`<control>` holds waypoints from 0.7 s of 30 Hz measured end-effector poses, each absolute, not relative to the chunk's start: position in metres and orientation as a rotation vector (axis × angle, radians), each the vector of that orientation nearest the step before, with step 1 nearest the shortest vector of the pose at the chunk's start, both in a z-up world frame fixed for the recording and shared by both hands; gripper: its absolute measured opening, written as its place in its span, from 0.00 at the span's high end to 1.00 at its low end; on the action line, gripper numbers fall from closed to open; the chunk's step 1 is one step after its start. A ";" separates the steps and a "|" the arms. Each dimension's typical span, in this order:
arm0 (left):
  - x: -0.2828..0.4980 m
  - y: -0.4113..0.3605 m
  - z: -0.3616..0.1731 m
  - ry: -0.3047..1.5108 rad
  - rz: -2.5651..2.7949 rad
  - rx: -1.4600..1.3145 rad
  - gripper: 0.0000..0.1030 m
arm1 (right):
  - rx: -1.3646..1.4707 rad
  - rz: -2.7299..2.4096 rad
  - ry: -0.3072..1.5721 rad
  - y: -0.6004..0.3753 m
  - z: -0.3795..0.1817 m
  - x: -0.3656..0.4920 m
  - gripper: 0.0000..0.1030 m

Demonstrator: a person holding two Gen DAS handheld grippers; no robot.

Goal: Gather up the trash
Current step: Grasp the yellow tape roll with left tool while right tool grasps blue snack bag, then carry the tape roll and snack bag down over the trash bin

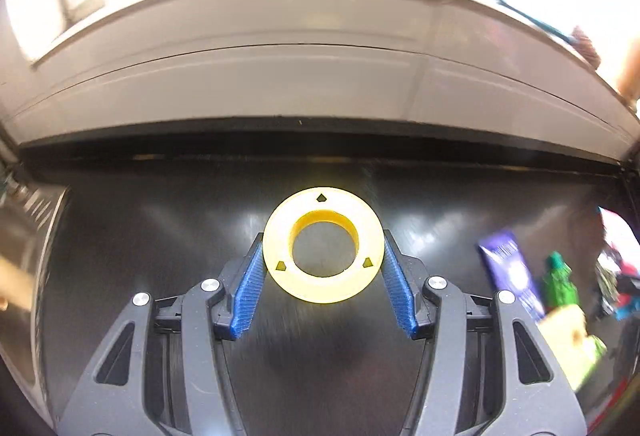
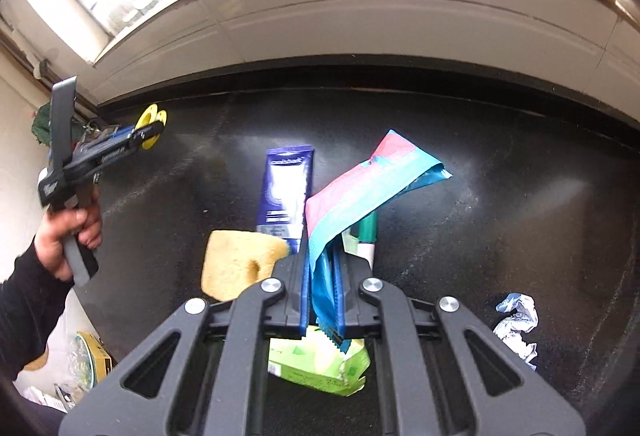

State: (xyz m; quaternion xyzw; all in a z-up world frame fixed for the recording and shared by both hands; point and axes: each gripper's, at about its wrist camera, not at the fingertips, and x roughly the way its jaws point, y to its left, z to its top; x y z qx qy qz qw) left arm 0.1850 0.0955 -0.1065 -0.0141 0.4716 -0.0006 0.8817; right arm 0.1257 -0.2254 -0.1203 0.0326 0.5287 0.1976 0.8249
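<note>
My left gripper (image 1: 323, 256) is shut on a yellow tape roll (image 1: 322, 245) and holds it above the black table (image 1: 160, 236); the roll also shows in the right wrist view (image 2: 150, 126) at the far left, in the hand-held left gripper (image 2: 146, 134). My right gripper (image 2: 323, 268) is shut on a pink and teal wrapper (image 2: 360, 188) that sticks up between the blue pads. Below it lie a blue toothpaste box (image 2: 286, 192), a yellow sponge (image 2: 236, 260), a green marker (image 2: 366, 236) and a green packet (image 2: 320, 364).
A crumpled white and blue paper (image 2: 518, 324) lies on the table at the right. A white window sill (image 2: 360, 12) runs along the far edge with items on it. Boxes and clutter (image 2: 88, 360) sit below the table's left edge.
</note>
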 end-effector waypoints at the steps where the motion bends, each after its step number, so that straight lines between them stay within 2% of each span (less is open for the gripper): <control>1: 0.168 0.092 -0.100 0.986 0.002 -0.039 0.48 | 0.061 0.431 1.113 -0.223 -0.116 0.120 0.90; 10: 0.038 0.051 -0.082 1.007 -0.002 -0.024 0.47 | 0.004 0.510 1.048 -0.207 -0.092 0.072 0.90; 21: -0.019 0.046 -0.076 0.976 0.018 -0.040 0.47 | -0.063 0.574 1.025 -0.186 -0.084 0.027 0.90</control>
